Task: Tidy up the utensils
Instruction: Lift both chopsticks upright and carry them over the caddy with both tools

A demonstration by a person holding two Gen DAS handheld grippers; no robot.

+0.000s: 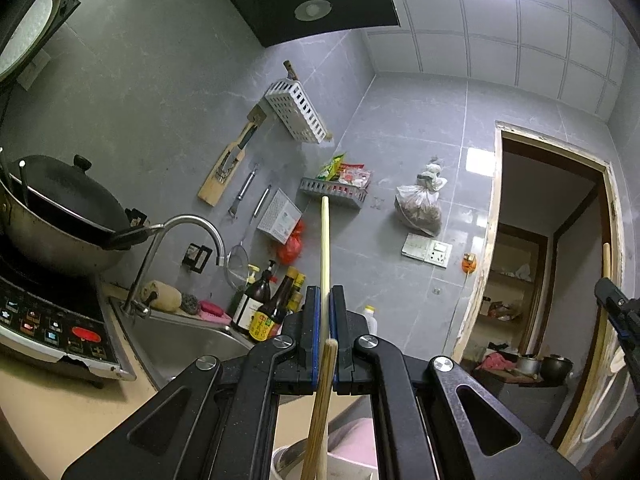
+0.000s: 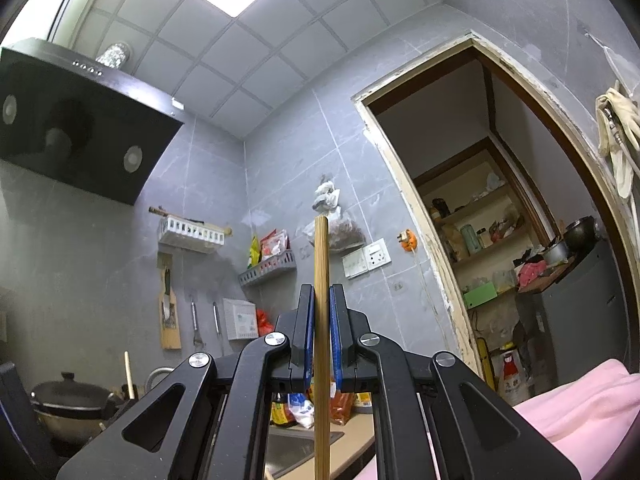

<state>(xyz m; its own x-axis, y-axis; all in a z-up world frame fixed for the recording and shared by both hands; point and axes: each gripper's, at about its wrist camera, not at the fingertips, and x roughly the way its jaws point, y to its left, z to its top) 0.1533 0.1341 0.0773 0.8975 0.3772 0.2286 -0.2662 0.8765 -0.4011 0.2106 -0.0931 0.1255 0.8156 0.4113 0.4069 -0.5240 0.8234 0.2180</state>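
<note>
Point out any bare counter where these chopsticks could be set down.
Bare counter shows in front of the cooktop, left of the sink. The sink's back rim is crowded: sponges and bottles. Both grippers, left and right, hold chopsticks.

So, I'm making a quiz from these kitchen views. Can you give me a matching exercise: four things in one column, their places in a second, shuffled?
Things:
1. pale chopstick
2. darker bamboo chopstick
3. black wok lid
4. white slotted basket

Places:
A. mounted on the grey wall tiles
B. clamped in the left gripper
C. resting in the steel pot on the cooktop
D. clamped in the right gripper

Pairs: 1-B, 2-D, 3-C, 4-A
</note>
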